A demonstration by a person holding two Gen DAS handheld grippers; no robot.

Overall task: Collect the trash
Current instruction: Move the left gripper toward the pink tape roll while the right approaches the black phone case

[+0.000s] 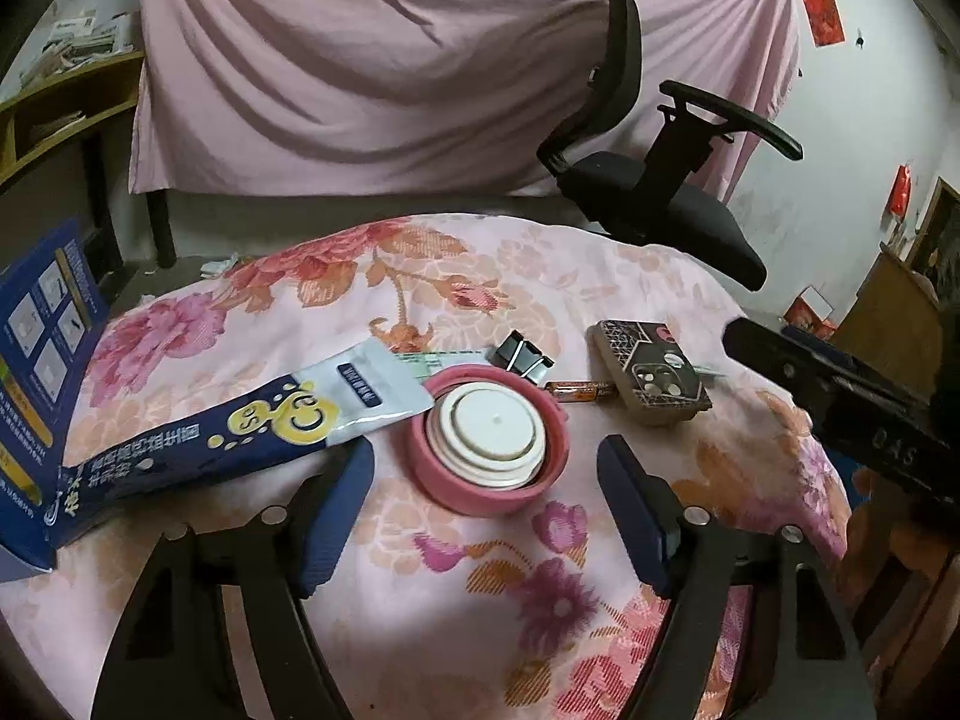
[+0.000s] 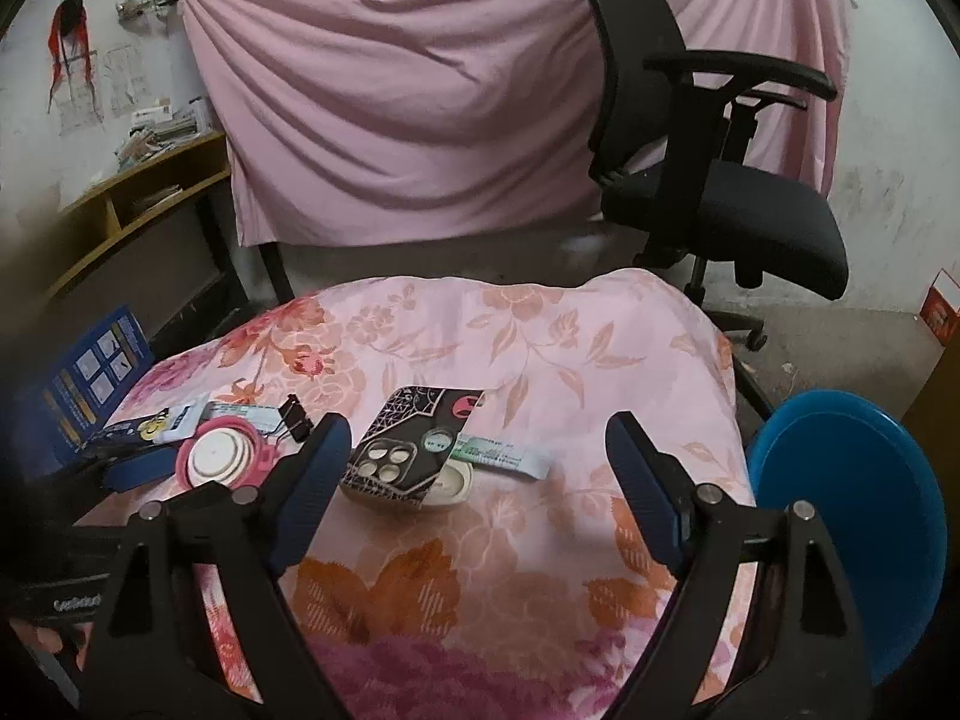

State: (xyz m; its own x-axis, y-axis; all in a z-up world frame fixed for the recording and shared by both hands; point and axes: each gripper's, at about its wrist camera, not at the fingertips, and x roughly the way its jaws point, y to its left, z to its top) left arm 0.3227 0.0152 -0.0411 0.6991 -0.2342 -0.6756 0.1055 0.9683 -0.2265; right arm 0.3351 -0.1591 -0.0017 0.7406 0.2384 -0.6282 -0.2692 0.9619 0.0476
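Hanging lowest in the left wrist view, the left gripper (image 1: 483, 510), jaws apart and gripping nothing, pads touching nothing. Lying just ahead between the dark blue ribbed pads (image 1: 336, 510): a round pink plastic lid with a white ridged insert (image 1: 491, 447), face up on the floral pink cloth covering the counter (image 1: 240, 336). Judging by that framing, lining up on the lid as the next piece of trash. Overlapping the lid's left rim, a navy-and-white foil sachet with yellow bubble print (image 1: 240, 435), its far end leaning toward an open dark blue cardboard box (image 1: 42, 360) at the counter's left edge. Resting beyond the lid: a black metal binder clip (image 1: 523, 353), a small orange cylinder, probably a battery (image 1: 579, 391), and a black patterned phone-case card pack (image 1: 651, 375).

In the right wrist view, hovering likewise, the right gripper (image 2: 477, 474), jaws spread wide and empty, pointing at the same patterned pack, which is partly covering a white printed paper strip (image 2: 510, 456) and a pale round piece. Sitting off the counter's right edge, a round blue plastic basin (image 2: 852, 516), plausibly the bin for the trash, though unconfirmed. Standing behind, a black mesh office chair (image 2: 720, 192) before a draped pink sheet (image 2: 390, 90).
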